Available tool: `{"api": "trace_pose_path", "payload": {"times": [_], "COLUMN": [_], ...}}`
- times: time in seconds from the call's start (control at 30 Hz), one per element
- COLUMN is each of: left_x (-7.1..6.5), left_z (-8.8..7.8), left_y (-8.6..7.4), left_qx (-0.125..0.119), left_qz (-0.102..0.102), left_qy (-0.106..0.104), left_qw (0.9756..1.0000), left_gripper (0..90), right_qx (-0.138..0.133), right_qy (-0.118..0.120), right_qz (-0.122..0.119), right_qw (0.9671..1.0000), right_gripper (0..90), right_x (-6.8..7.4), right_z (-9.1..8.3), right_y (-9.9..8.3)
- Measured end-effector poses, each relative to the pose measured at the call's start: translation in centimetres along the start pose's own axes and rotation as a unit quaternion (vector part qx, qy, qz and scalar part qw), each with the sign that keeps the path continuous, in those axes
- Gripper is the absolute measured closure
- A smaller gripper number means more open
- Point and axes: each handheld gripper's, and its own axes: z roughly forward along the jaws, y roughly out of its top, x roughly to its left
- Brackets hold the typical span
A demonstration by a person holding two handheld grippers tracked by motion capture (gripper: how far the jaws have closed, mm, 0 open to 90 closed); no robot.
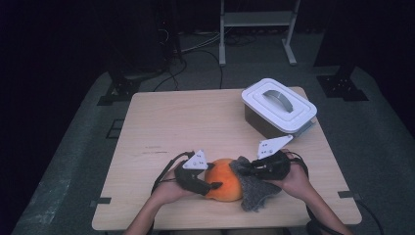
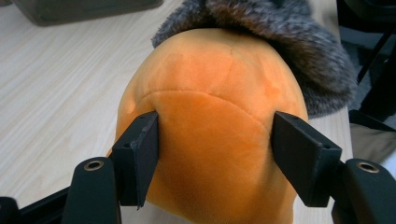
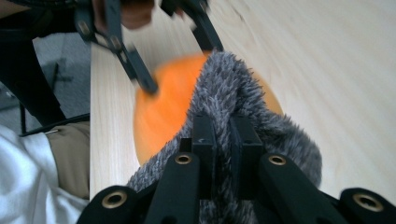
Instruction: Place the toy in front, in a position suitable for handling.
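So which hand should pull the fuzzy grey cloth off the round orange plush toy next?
The right. The right gripper is already shut on the fuzzy grey cloth, while the left gripper clamps the round orange plush toy, probably to steady it.

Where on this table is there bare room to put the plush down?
Bare wood fills the table's far left, from the white-lidded box across to the left edge. The near edge is crowded: orange plush, grey furry cloth and both grippers.
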Motion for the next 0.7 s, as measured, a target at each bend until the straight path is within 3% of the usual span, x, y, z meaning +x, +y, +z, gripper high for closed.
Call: {"api": "trace_pose_path", "payload": {"times": [0.13,0.27,0.37,0.43,0.6,0.7], "left_x": [-0.1,0.1,0.3,0.4,0.0,-0.2], "left_z": [0.1,0.2,0.5,0.7,0.7,0.6], "left_y": [-0.1,-0.5,-0.9,-1.0,-0.4,0.0], "left_qx": [0.001,-0.004,0.004,0.001,-0.017,-0.022], "left_qz": [0.003,0.005,0.002,0.002,0.012,0.006], "left_qy": [-0.003,-0.01,-0.017,-0.02,-0.008,-0.009], "left_qw": [1.0,0.9999,0.9999,0.9998,0.9998,0.9997], "left_gripper": [32.4,22.5,13.6,13.1,33.6,38.0], "right_qx": [0.025,0.021,0.014,0.012,0.008,0.006], "right_qy": [-0.002,0.008,-0.001,-0.006,-0.011,-0.014], "right_qz": [-0.024,-0.001,0.014,0.024,0.038,0.045], "right_qw": [0.9994,0.9997,0.9998,0.9996,0.9992,0.9989], "right_gripper": [81.6,81.7,81.6,81.5,81.4,81.6], "right_x": [0.5,-0.4,-1.0,-1.5,-2.2,-2.3], "right_z": [1.2,1.9,1.2,0.7,0.3,-0.2], "right_y": [0.6,-0.6,-1.3,-1.8,-2.9,-3.2]}}
